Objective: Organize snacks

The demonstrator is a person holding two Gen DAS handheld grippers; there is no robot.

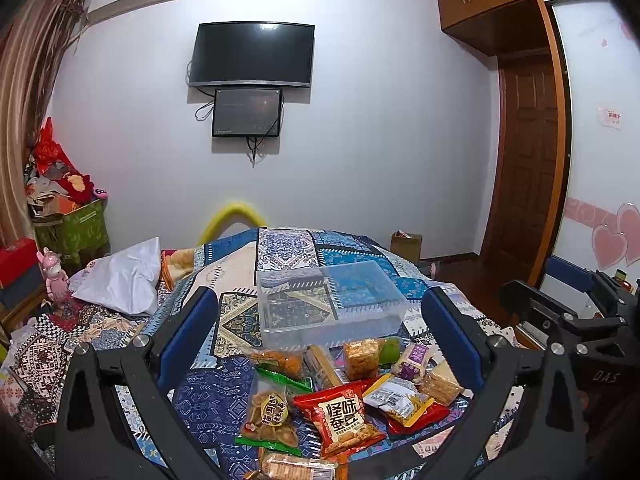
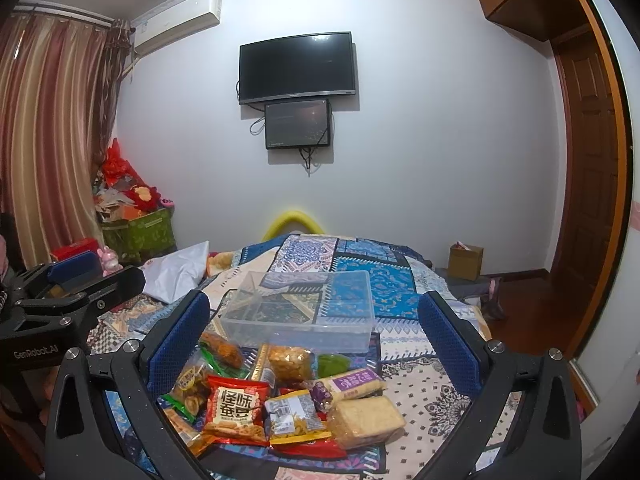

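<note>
A pile of small snack packets lies on the patterned bedspread: a red packet with Chinese print (image 1: 339, 416) (image 2: 235, 408), a green-edged clear packet (image 1: 270, 412), a yellow-red packet (image 2: 294, 420), a pale rice cracker block (image 2: 366, 420) and a purple-labelled bar (image 2: 352, 384). Behind them stands an empty clear plastic box (image 1: 332, 304) (image 2: 300, 312). My left gripper (image 1: 320, 336) is open above the pile. My right gripper (image 2: 316, 340) is open above the pile too. Neither holds anything. Each gripper shows at the edge of the other's view.
A white pillow (image 1: 124, 280) lies at the left of the bed. A green bin of clutter (image 1: 72, 232) stands by the curtain. A cardboard box (image 2: 466, 260) sits on the floor at the right, near the wooden door (image 2: 588, 184). A TV (image 1: 252, 54) hangs on the far wall.
</note>
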